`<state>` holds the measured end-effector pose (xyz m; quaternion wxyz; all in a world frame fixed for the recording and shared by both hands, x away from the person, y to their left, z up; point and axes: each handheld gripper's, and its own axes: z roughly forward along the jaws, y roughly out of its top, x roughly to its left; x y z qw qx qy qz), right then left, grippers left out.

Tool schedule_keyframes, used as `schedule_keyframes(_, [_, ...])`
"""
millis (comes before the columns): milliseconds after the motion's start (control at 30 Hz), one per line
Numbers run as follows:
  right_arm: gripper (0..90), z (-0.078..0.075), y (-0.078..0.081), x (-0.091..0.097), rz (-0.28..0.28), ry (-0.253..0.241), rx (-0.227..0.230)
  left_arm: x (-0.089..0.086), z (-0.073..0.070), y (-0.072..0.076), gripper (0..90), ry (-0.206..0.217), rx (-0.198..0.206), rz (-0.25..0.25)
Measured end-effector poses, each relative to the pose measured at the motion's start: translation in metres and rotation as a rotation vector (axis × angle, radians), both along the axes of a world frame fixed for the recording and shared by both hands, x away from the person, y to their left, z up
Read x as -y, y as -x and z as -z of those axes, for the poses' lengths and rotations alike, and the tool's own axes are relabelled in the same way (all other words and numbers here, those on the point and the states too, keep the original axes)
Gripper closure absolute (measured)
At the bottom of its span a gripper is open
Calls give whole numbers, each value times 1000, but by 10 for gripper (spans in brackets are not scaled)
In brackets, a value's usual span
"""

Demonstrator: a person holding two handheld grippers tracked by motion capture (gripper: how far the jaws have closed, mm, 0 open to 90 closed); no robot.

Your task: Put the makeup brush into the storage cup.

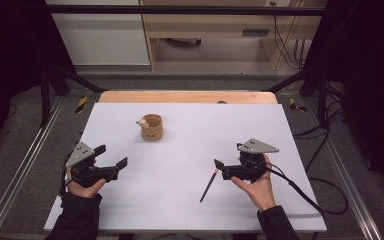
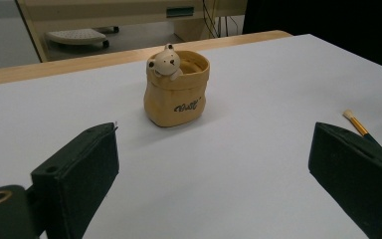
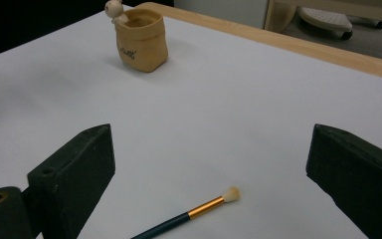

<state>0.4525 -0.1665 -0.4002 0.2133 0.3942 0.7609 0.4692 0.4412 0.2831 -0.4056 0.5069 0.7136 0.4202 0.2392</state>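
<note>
Resting low at the white counter's left edge: left gripper, jaws spread wide, holding nothing. Farther back, left of centre: tan sack-shaped pot, upright, small bear figure on its rim. Right of centre: slim paintbrush lying flat, pale bristle end toward right gripper, just beside it. Right gripper's jaws spread apart, brush between them, ungripped.
</note>
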Motion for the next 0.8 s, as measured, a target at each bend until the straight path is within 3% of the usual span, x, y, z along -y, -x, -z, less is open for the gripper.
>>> schedule_keyframes(800, [72, 46, -7, -30, -11, 122, -145, 3, 1, 1, 54, -15, 2, 8])
